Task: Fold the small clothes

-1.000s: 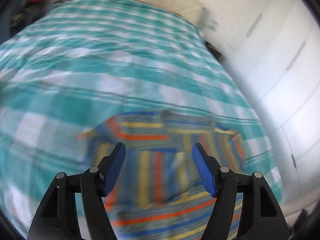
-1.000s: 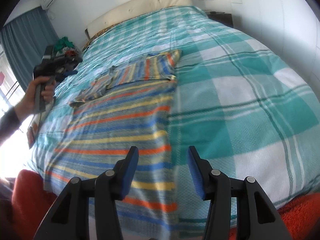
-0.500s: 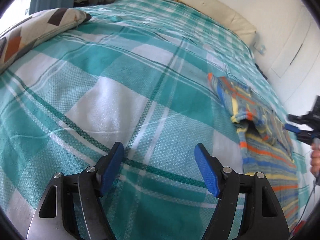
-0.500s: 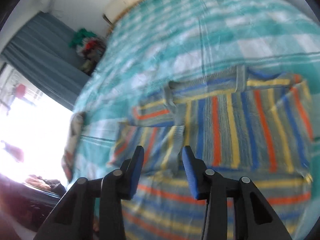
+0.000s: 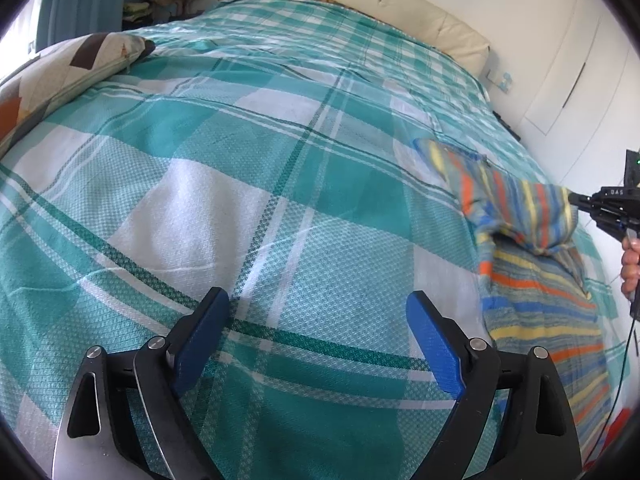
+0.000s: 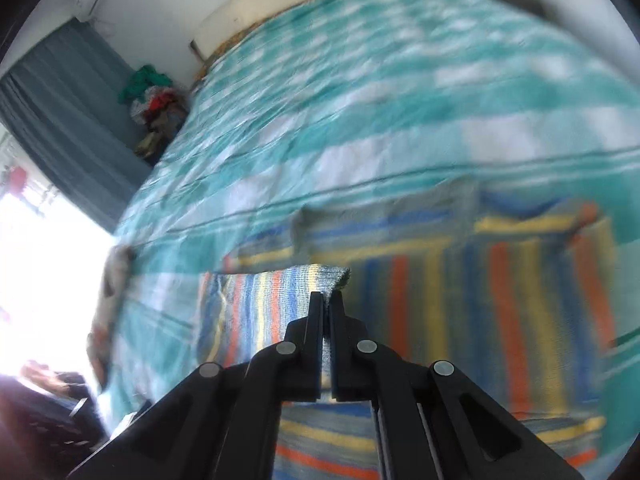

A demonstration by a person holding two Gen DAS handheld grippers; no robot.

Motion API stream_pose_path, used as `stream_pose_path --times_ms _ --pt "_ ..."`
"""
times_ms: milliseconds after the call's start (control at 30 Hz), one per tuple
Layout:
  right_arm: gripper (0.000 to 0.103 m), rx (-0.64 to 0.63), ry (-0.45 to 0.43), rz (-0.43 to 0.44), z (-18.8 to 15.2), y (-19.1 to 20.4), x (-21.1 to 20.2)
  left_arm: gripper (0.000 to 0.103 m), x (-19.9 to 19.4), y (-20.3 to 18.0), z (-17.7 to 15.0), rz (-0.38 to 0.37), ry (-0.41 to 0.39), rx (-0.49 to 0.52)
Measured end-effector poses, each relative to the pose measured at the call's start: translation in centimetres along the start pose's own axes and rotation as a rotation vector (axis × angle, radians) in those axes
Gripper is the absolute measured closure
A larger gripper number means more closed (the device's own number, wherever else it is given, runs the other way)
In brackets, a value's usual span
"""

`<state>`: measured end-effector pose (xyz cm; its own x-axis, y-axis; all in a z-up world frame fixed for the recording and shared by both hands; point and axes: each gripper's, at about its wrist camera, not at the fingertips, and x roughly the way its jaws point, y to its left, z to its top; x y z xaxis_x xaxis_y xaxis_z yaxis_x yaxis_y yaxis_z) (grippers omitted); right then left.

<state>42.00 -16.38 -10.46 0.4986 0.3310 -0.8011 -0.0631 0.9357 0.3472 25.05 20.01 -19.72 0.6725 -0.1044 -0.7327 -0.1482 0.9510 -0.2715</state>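
Observation:
A striped garment (image 5: 532, 280) in grey, orange, blue and yellow lies at the right side of the bed. My right gripper (image 6: 327, 298) is shut on a sleeve (image 6: 272, 300) of it and holds that part lifted off the rest of the garment (image 6: 520, 300). In the left wrist view the lifted sleeve (image 5: 516, 208) hangs from the right gripper (image 5: 576, 201), held by a hand (image 5: 631, 262). My left gripper (image 5: 316, 320) hovers over bare bedspread left of the garment, its jaws opening wide with nothing between them.
The bed carries a teal and white checked bedspread (image 5: 248, 160). A patterned pillow (image 5: 52, 80) lies at its left edge and a cream headboard cushion (image 5: 380, 8) at the far end. White wardrobe doors (image 5: 580, 64) stand to the right. A heap of clothes (image 6: 152, 100) sits by the curtain.
My right gripper swung over the garment and closed on its sleeve, lifting it. My left gripper left the garment, moved to bare bedspread and opened wider.

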Motion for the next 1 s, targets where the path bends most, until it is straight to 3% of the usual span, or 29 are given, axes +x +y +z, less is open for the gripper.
stream_pose_path --times_ms 67,100,133,300,367,433,467,533,567,700,733,800,1000 --pt "0.092 0.017 0.05 -0.047 0.1 -1.5 1.2 0.011 0.0 -0.2 -0.1 0.009 0.003 0.009" --pt "0.078 0.04 0.086 -0.053 0.0 -2.4 2.1 0.011 0.1 -0.2 -0.1 0.012 0.003 0.011" --pt "0.071 0.07 0.1 -0.04 -0.2 -3.3 2.3 0.01 0.0 -0.2 -0.1 0.012 0.003 0.011" --pt "0.07 0.205 0.032 0.065 -2.1 -5.2 -0.8 0.01 0.1 -0.4 -0.2 0.017 0.001 0.014" --pt "0.07 0.131 0.026 0.121 -2.3 -3.1 -0.6 0.009 0.3 -0.5 -0.2 0.021 0.003 0.02" --pt "0.07 0.047 0.098 0.187 -2.6 -1.3 1.2 0.008 0.3 -0.5 -0.2 0.023 0.005 0.023" --pt "0.071 0.015 0.163 0.167 -3.0 -0.8 2.7 0.008 0.3 -0.5 -0.2 0.022 0.005 0.023" --pt "0.074 -0.017 0.248 0.028 -4.4 -1.2 4.7 0.008 0.2 -0.4 -0.2 0.017 0.003 0.018" --pt "0.08 -0.022 0.237 0.016 -5.0 -1.5 4.5 0.008 0.2 -0.3 -0.3 0.013 0.002 0.016" --pt "0.079 -0.066 0.156 0.01 -5.9 -0.9 0.6 0.006 0.3 -0.3 -0.3 0.003 0.003 0.018" --pt "0.077 -0.088 0.14 0.018 -6.1 -0.7 -0.4 0.005 0.3 -0.3 -0.3 0.002 0.004 0.02" --pt "0.062 -0.153 0.095 0.002 -7.0 -0.3 -2.9 0.004 0.2 -0.3 -0.3 -0.001 0.006 0.02" --pt "0.051 -0.283 -0.04 -0.174 -12.7 -3.8 -10.7 0.004 0.2 -0.7 -0.5 0.019 0.012 0.036"
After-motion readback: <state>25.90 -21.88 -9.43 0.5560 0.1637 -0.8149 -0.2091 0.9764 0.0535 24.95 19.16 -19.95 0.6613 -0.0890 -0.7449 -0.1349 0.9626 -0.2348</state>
